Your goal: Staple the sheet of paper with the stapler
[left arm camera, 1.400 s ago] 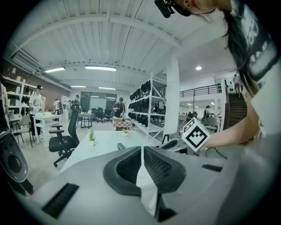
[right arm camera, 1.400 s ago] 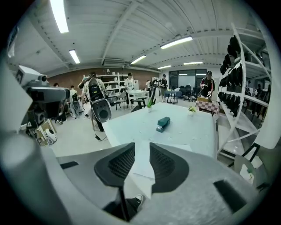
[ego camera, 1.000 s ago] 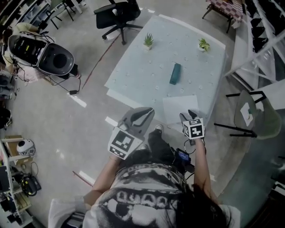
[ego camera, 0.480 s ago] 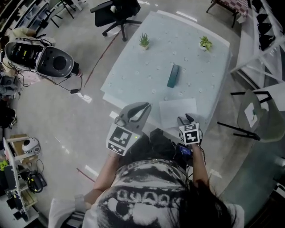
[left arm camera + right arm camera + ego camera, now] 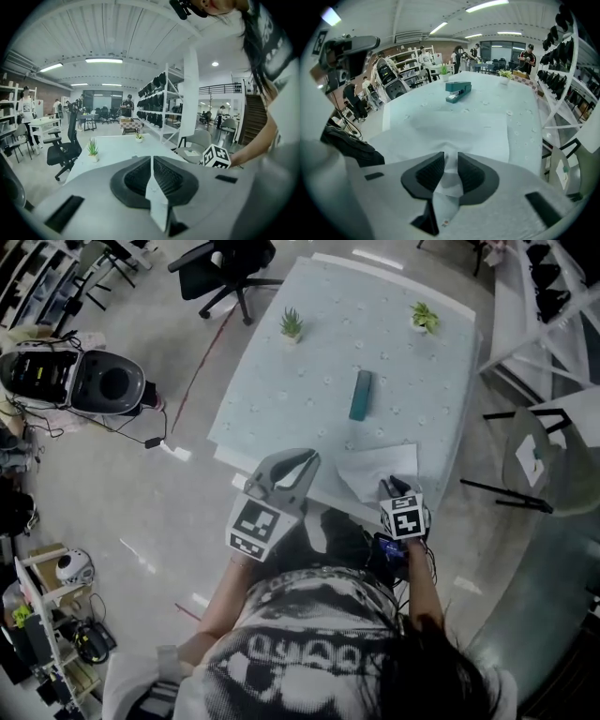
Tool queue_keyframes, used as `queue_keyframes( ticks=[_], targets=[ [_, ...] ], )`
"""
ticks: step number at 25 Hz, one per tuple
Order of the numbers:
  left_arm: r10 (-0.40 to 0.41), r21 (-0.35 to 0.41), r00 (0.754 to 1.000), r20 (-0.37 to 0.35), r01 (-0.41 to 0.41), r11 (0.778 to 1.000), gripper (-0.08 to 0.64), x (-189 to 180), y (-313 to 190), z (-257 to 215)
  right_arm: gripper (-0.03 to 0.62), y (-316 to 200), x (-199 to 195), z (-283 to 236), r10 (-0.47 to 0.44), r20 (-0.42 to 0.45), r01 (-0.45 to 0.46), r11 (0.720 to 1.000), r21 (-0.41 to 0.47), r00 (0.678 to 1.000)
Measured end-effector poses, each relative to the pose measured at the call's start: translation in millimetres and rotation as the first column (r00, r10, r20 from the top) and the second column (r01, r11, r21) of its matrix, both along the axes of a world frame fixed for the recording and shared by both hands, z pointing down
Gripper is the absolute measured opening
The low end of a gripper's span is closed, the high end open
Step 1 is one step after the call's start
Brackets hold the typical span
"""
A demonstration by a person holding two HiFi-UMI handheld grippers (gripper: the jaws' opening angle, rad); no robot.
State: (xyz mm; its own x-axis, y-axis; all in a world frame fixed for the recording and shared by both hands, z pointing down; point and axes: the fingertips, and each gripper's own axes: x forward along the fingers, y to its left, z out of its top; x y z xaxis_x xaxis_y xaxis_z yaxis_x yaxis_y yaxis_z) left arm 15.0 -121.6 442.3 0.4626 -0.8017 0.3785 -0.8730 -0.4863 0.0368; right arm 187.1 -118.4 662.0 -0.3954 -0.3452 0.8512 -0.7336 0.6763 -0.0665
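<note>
The right claw point(image 5: 450, 161) has just been closing. Now it pinches the near edge of the sheet of paper point(image 5: 459, 129). The paper lies at the near side of the bench point(image 5: 272, 399). The left claw point(image 5: 152, 164) is shut tight with nothing in it. The green stapler point(image 5: 360, 395) lies farther back, apart from the paper.

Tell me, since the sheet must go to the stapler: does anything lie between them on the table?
Nothing visible does. Only bare table lies between the sheet and the stapler; the left plant and right plant stand past the stapler.
</note>
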Motion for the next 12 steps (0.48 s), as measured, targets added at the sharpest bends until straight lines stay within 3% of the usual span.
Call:
queue_keyframes(
  ticks=[6, 12],
  targets=[
    [0.099, 0.016, 0.995, 0.001, -0.099, 0.995, 0.015, -22, -21, -6, 0.041, 1, -6, -2, 0.094, -0.021, -0.095, 0.995, -0.024, 0.995],
    [0.161, 0.016, 0.987, -0.006, -0.161, 0.987, 0.015, -57, -34, -9, 0.023, -13, -33, -16, 0.254, 0.009, -0.253, 0.966, -0.048, 0.967]
  ],
)
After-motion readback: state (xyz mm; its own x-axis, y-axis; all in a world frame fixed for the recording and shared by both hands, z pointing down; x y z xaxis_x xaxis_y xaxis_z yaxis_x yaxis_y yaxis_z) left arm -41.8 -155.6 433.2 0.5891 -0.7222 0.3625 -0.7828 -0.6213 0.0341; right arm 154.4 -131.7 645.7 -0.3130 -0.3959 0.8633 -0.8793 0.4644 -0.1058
